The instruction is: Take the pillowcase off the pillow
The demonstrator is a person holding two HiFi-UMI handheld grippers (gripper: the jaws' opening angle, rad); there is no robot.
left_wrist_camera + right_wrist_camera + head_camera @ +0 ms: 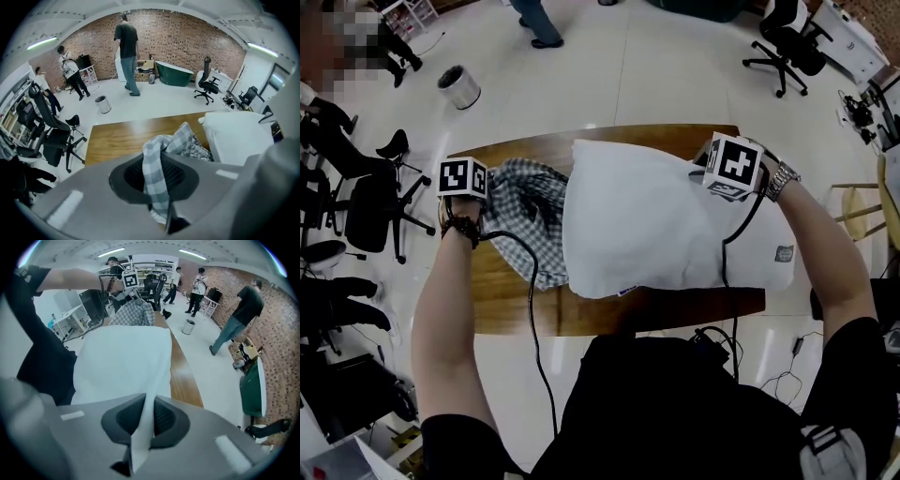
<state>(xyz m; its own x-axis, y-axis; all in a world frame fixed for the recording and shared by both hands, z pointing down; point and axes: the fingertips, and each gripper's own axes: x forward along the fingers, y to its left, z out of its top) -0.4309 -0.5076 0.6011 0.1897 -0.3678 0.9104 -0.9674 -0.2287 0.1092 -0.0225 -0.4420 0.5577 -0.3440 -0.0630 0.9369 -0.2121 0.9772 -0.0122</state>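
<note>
Head view shows us a wooden table [609, 314] with a white pillow [656, 220] lying across its middle and right part. The pillow's right end goes a little over the table's right edge. The checked pillowcase [525, 216] is bunched on the left part of the table and touches the pillow's left end. We cannot tell if that end is inside it. In the left gripper view, the left gripper [159, 187] has its jaws closed on a fold of the pillowcase. In the right gripper view, the right gripper [143, 427] has its jaws closed on a pinch of the pillow's white cloth, near the table's far right corner.
</note>
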